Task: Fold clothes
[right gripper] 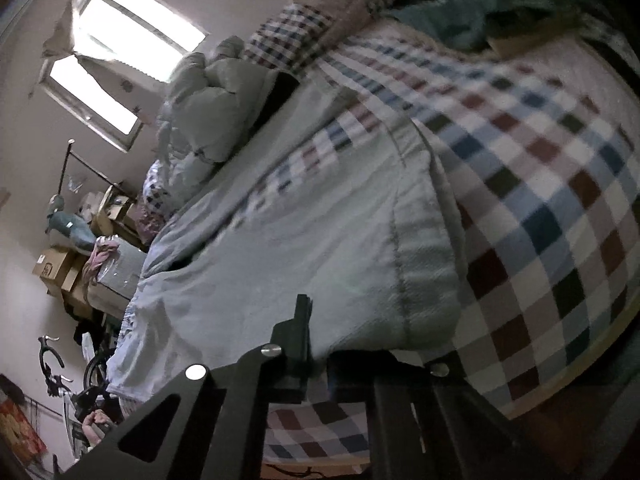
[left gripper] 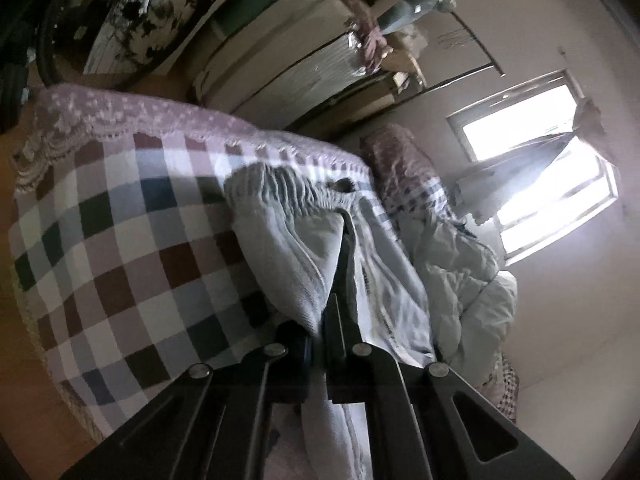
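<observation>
Pale-grey garment, one, pinched by two hand-held grippers, on checked bedspread.

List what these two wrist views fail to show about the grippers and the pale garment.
- Left gripper: left wrist view, one finger buried in the pale garment; pinch point hidden.
- Right gripper: right wrist view, the garment covers one finger.
- Garment type: folds and motion blur hide its outline.
- Checked bedspread: cut off by frame edges.

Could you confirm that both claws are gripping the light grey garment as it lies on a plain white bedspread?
Not quite: the bedspread is checked in many colours, not plain white, as the right wrist view shows. The rest holds: the left claw and right claw both grip the light grey garment.
</observation>
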The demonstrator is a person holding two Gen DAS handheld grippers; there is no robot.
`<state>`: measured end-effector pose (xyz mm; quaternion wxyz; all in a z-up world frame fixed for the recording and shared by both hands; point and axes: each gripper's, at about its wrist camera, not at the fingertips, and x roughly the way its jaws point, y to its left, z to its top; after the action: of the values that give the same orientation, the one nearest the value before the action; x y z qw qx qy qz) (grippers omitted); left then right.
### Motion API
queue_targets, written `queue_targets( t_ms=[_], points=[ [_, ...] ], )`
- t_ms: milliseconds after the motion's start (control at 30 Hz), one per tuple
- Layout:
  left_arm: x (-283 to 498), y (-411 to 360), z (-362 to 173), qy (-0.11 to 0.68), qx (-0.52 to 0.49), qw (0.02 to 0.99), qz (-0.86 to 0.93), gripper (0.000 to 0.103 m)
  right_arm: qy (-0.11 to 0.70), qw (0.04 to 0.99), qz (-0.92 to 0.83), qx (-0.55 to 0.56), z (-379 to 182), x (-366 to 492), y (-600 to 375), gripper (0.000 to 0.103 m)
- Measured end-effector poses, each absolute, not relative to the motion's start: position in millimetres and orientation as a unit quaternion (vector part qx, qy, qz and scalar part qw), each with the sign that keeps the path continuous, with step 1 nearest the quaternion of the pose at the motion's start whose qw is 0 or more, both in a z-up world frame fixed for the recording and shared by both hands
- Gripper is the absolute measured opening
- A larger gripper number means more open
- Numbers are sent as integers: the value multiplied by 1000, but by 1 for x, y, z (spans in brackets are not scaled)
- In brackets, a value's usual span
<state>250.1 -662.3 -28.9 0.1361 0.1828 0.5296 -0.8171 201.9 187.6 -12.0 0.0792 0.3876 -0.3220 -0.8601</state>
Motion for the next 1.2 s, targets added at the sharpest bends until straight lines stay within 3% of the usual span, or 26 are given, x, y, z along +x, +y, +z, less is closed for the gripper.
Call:
queue_targets(
  t_ms=[667, 900, 1200],
  points=[
    [377, -623, 61, 535, 69, 105, -836, 2, -311, 98, -880, 346, 81, 272, 230, 4],
    [314, -618, 93, 509, 87, 135, -845, 2, -319, 93, -879, 342, 97, 227, 237, 4],
    [176, -613, 132, 476, 141, 189, -848, 2, -300, 98, -885, 343, 127, 77, 218, 4]
  ],
)
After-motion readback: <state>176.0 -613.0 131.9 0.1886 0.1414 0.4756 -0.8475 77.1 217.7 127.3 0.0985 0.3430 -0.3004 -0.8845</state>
